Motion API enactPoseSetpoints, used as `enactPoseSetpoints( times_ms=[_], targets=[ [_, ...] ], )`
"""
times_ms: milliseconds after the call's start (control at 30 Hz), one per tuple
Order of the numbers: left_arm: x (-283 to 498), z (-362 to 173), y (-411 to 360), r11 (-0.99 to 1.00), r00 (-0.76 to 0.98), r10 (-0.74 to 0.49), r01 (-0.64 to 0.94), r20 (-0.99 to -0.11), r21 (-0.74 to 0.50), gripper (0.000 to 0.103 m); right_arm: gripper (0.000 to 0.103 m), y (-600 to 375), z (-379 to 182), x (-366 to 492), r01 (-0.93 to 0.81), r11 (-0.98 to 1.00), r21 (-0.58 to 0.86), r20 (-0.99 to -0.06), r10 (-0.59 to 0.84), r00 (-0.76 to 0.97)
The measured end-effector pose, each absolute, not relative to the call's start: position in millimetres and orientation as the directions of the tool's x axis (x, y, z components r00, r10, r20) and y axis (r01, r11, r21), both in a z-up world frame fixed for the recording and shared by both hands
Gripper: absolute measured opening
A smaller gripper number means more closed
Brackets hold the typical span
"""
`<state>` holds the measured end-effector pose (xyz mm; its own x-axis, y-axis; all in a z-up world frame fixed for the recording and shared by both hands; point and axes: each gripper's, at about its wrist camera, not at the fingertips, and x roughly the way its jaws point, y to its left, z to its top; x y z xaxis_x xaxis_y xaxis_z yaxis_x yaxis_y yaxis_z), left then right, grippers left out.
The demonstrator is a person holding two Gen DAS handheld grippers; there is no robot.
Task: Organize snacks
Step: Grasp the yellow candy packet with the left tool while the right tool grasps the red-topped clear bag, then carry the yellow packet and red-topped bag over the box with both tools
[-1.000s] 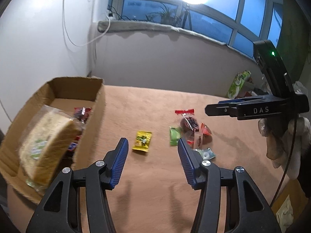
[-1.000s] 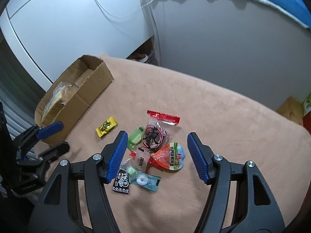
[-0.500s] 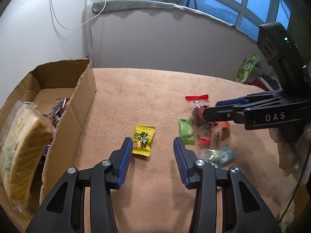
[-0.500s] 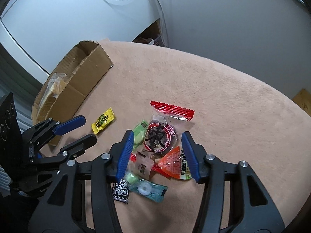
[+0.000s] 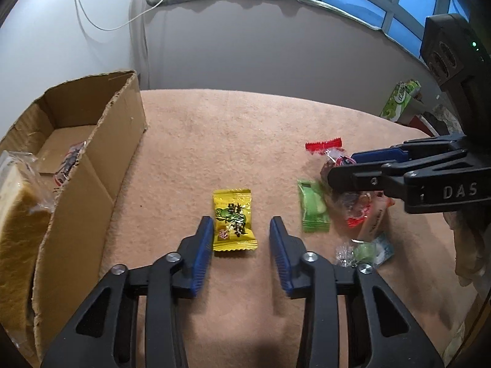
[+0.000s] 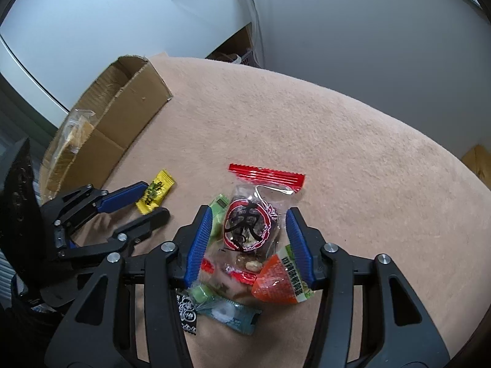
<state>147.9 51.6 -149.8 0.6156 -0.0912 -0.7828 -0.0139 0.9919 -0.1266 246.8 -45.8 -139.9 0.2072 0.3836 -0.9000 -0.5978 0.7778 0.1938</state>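
Snacks: bagged bread and red-wrapped packet inside cardboard box.

"DAS" in pale letters on the right gripper body; snack wrappers' printed characters not legible.

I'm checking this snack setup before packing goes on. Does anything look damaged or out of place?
The cardboard box has a ragged, torn top edge and one end is open. A wrapped bread loaf leans out of that end. The loose snacks, such as the yellow packet, lie flat and look intact.
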Motion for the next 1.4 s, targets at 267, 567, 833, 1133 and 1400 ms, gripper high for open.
enactPoseSetpoints(
  times_ms=[267,567,833,1133,1400],
  targets=[
    [148.1,-149.4,55.1,0.990,0.619,-0.089,-0.028,-0.780,-0.135,0.025,0.041,-34.5,-145.0,247.1,-0.612,0.776,0.153,-0.912,0.349,0.215],
    [145.5,-147.3,56.2,0.989,0.630,-0.096,-0.026,-0.771,-0.144,0.024,0.037,-50.6,-139.7,244.3,-0.576,0.791,0.205,-0.889,0.397,0.228],
    [137.0,-139.6,54.4,0.988,0.647,-0.106,-0.014,-0.755,-0.151,0.024,0.037,-66.7,-127.1,239.8,-0.565,0.792,0.233,-0.868,0.431,0.246],
    [116.2,-115.6,54.2,0.989,0.696,-0.097,-0.010,-0.711,-0.145,0.024,0.037,-79.7,-101.8,230.7,-0.562,0.785,0.261,-0.834,0.477,0.279],
    [95.4,-90.0,59.6,0.992,0.743,-0.074,-0.017,-0.665,-0.129,0.024,0.037,-79.4,-77.9,217.4,-0.579,0.771,0.263,-0.812,0.501,0.299]
  ],
)
